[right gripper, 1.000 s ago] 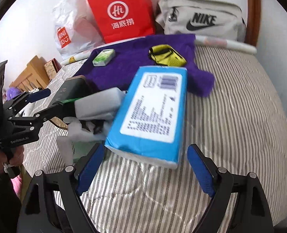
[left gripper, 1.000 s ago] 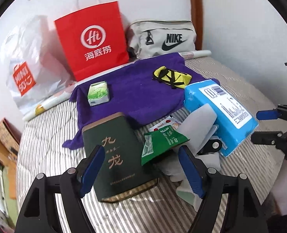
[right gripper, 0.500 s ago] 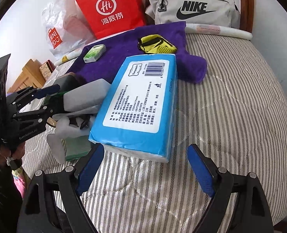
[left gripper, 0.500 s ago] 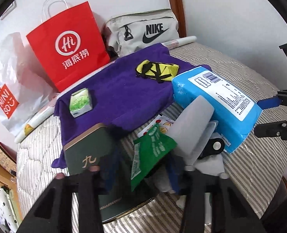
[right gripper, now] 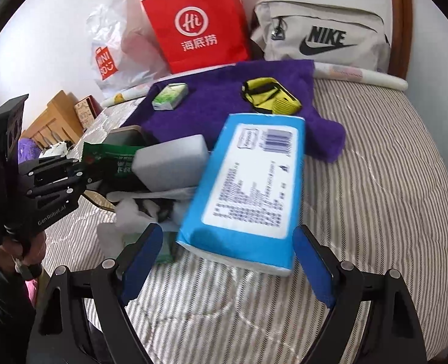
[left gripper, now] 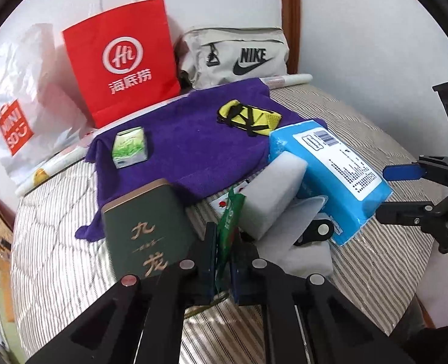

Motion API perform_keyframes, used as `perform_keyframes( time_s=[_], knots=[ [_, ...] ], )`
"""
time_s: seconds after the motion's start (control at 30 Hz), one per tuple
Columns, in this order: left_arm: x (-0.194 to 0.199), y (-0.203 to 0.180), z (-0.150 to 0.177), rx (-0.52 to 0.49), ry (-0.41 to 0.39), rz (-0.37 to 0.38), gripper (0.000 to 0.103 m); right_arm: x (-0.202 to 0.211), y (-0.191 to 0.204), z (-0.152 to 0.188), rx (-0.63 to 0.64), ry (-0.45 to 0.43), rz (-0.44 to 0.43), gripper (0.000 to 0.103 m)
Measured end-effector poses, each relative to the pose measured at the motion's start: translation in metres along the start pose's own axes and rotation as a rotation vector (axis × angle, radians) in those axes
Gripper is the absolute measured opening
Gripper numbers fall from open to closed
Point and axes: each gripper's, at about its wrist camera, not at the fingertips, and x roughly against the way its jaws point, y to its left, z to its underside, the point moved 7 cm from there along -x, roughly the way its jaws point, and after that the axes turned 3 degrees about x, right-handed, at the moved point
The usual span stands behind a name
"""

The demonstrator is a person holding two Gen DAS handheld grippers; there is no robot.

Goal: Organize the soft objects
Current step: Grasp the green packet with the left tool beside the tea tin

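the green snack packet [left gripper: 228, 227] stood pinched between the pads of the left gripper [left gripper: 224, 261], whose jaws had just closed on it, beside the dark green tea tin [left gripper: 146, 230] and grey sponge [left gripper: 272, 197]. the right gripper [right gripper: 230, 261] hung wide apart, just short of the blue tissue pack [right gripper: 251, 188]. the pick-up looked in hand; next seemed a lift clear of the pile.

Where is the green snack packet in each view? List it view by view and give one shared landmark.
Left wrist: green snack packet at lower centre, pinched between the left gripper fingers, beside the dark green tin.
Right wrist: green snack packet at middle left, held by the left gripper.
Shared landmark: the red paper bag against the wall.
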Motion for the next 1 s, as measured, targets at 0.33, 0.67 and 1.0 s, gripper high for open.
perform_keyframes(
  time_s=[0.33,0.67,1.0],
  knots=[
    [0.038,0.015,0.004,0.112,-0.062,0.067,0.007,-0.007,0.026,-0.009,0.059,0.004,-0.020,0.087],
    [0.014,0.005,0.007,0.118,-0.008,0.115,0.014,-0.010,0.028,-0.005,0.054,0.022,-0.020,0.087],
    [-0.019,-0.005,-0.008,0.082,0.046,-0.023,0.038,-0.011,0.022,-0.007,0.058,0.014,-0.005,0.087]
  ],
)
